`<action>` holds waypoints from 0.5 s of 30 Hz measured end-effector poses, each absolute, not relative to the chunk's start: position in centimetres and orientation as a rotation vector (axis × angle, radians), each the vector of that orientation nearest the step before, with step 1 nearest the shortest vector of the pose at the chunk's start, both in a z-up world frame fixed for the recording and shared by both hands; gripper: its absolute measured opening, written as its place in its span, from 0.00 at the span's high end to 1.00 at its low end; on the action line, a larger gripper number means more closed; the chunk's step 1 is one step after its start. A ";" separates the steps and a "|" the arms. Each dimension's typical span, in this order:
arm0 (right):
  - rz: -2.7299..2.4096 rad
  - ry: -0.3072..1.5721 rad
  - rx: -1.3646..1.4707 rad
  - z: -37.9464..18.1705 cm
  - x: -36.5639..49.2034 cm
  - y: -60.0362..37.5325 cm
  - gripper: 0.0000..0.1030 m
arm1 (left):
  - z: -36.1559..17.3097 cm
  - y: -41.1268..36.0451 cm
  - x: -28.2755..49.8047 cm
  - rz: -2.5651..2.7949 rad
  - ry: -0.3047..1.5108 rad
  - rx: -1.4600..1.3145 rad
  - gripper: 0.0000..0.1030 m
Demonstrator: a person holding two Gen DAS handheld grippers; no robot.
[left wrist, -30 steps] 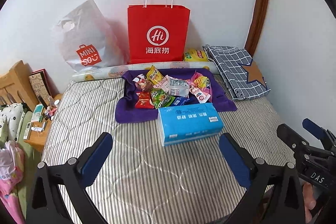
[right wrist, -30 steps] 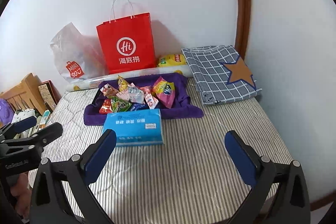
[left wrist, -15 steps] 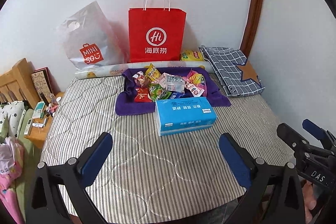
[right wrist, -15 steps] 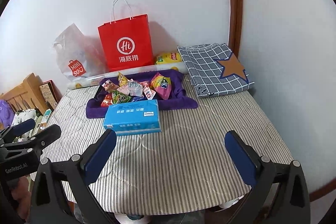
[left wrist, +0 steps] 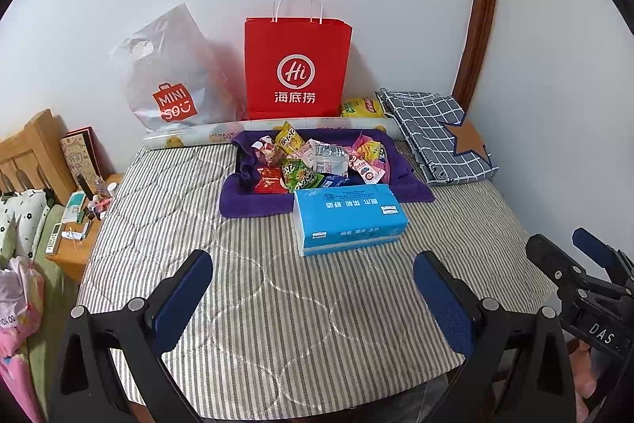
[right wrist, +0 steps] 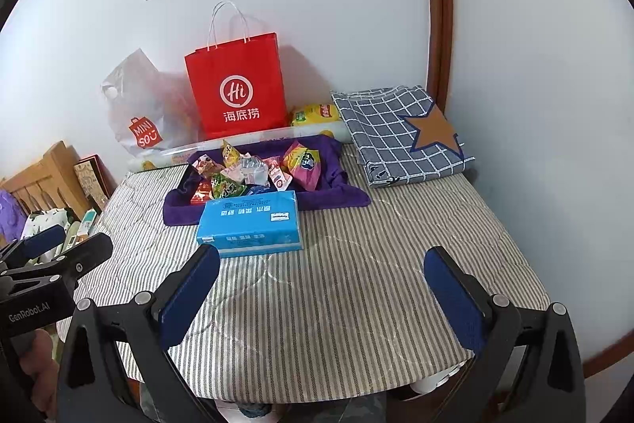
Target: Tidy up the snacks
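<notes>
The striped table [left wrist: 277, 304] carries everything you need, so read it from the back edge forward. Against the wall stand the red paper bag [left wrist: 297, 66] and, toward the back left corner, the white plastic bag [left wrist: 166, 82]; a folded checked cloth [left wrist: 436, 133] fills the back right corner. In front of the red bag lies the purple cloth [left wrist: 245, 201], and the snack packets [left wrist: 317, 161] sit heaped on it in a loose pile. The blue tissue pack [left wrist: 348, 217] lies against that cloth's near edge, mid-table.

Both your grippers hang over the near edge, well apart from the pile: the left gripper [left wrist: 313, 288] has its jaws spread wide with nothing between them, and the right gripper [right wrist: 321, 284] likewise.

The packets lie gathered in one place yet jumbled, which would suit either a heap awaiting sorting or snacks already collected there; the pictures don't settle which. Any reach to the pile must pass over or round the tissue pack.
</notes>
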State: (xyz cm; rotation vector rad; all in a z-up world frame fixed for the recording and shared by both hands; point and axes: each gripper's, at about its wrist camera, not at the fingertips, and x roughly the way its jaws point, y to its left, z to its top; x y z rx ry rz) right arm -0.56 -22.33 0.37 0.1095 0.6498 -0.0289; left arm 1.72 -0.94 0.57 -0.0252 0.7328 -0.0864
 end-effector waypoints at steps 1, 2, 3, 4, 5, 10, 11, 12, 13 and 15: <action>-0.028 0.650 0.110 0.4 -0.6 -22.3 0.01 | 0.5 -0.9 1.7 -0.085 0.732 -0.027 0.00; -0.029 0.649 0.109 0.4 -0.6 -22.3 0.01 | 0.6 -0.9 1.6 -0.086 0.732 -0.028 0.00; -0.029 0.650 0.108 0.3 -0.6 -22.4 0.01 | 0.6 -0.9 1.6 -0.087 0.733 -0.031 0.01; -0.029 0.651 0.109 0.3 -0.7 -22.4 0.01 | 0.6 -0.9 1.6 -0.088 0.733 -0.031 0.00; -0.029 0.650 0.109 0.4 -0.7 -22.4 0.01 | 0.6 -0.9 1.6 -0.088 0.733 -0.029 0.00; -0.029 0.651 0.109 0.3 -0.7 -22.4 0.01 | 0.6 -1.0 1.6 -0.090 0.735 -0.028 0.01; -0.029 0.650 0.109 0.4 -0.7 -22.4 0.01 | 0.6 -1.0 1.6 -0.090 0.735 -0.026 0.00; -0.030 0.648 0.109 0.4 -0.7 -22.5 0.01 | 0.6 -1.1 1.5 -0.090 0.735 -0.024 0.00; -0.030 0.647 0.111 0.4 -0.7 -22.5 0.01 | 0.6 -1.0 1.5 -0.090 0.735 -0.023 0.01; -0.030 0.648 0.113 0.3 -0.8 -22.6 0.01 | 0.6 -1.1 1.5 -0.091 0.735 -0.022 0.00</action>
